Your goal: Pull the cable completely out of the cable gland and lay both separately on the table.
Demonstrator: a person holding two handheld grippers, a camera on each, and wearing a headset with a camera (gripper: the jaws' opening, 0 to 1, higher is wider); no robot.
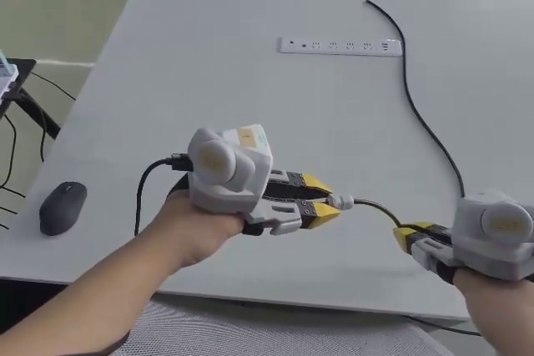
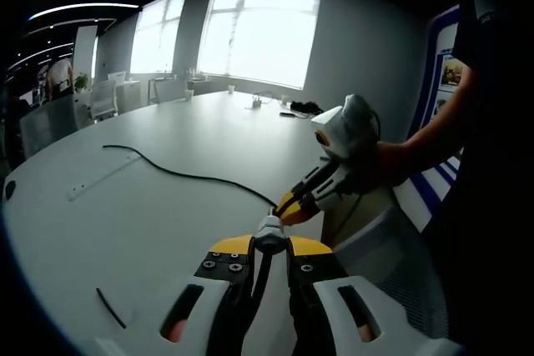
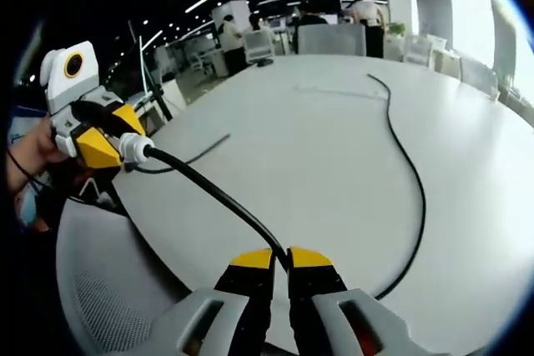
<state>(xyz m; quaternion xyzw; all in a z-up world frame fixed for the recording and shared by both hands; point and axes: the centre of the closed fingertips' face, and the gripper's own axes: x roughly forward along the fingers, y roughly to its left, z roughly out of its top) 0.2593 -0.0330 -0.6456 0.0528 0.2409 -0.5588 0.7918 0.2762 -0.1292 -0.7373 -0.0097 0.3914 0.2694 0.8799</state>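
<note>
Probably handles light: cable gland (image 1: 340, 202) hard and smooth, cable (image 1: 380, 208) limp and a little slippery. Best gripped on the gland body and on the cable close by, for a straight pull. Left tongs (image 1: 321, 199) clamped narrow on the gland, above the near edge of the bench (image 1: 250, 106). Right tongs (image 1: 409, 235) pinched on the cable nearby.

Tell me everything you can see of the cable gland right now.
The gland is a small, pale grey, rounded piece that looks like plastic. It sits clamped between the yellow tips of the left gripper, poking out just past them, held in the air over the near edge of the table. The black cable comes out of its front and runs to the right gripper, which pinches it. The cable is not yet out of the gland.
</note>
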